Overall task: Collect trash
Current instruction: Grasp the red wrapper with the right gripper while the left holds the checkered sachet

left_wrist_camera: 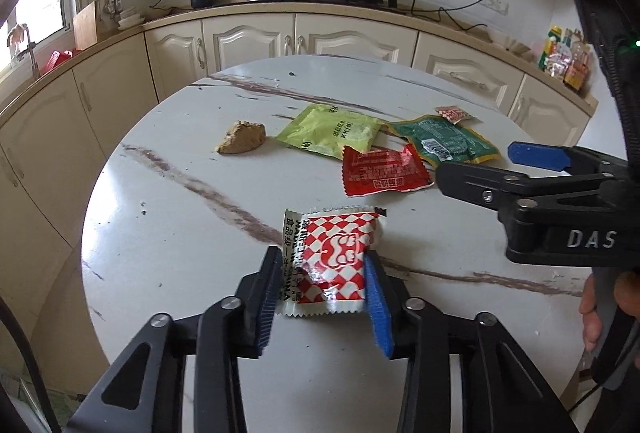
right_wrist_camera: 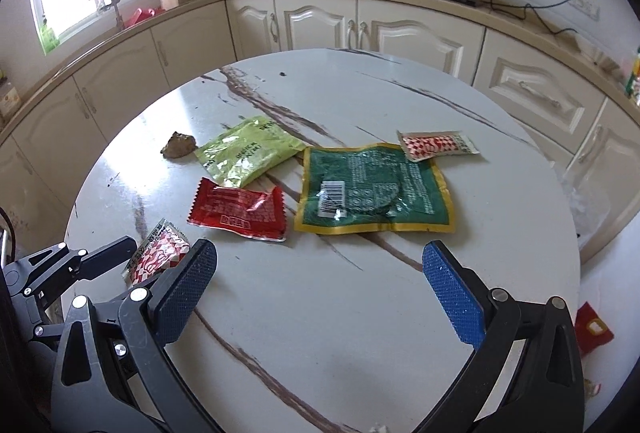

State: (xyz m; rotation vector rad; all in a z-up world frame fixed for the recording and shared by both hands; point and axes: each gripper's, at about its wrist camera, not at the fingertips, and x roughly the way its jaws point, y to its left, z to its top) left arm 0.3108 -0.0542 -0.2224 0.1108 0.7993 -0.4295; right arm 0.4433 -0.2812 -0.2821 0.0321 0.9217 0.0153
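My left gripper (left_wrist_camera: 324, 273) is shut on a red-and-white checkered packet (left_wrist_camera: 332, 261), its blue pads pressing both sides so the foil buckles; the packet lies low over the round marble table (left_wrist_camera: 180, 233). That packet (right_wrist_camera: 160, 253) also shows at the left of the right wrist view. My right gripper (right_wrist_camera: 320, 253) hangs open and empty above the table's near part, pointing at a dark green wrapper with a yellow border (right_wrist_camera: 372, 189). Further wrappers lie flat: a red one (right_wrist_camera: 240, 209), a lime-green pouch (right_wrist_camera: 248, 153) and a second small checkered packet (right_wrist_camera: 436, 145).
A brown crumpled lump (right_wrist_camera: 179, 144) sits left of the pouch. A red wrapper (right_wrist_camera: 592, 327) lies on the floor right of the table. Cream cabinets curve round behind, with a stove, pan and green cooker on the counter. A person's hand (left_wrist_camera: 600, 313) holds the right gripper.
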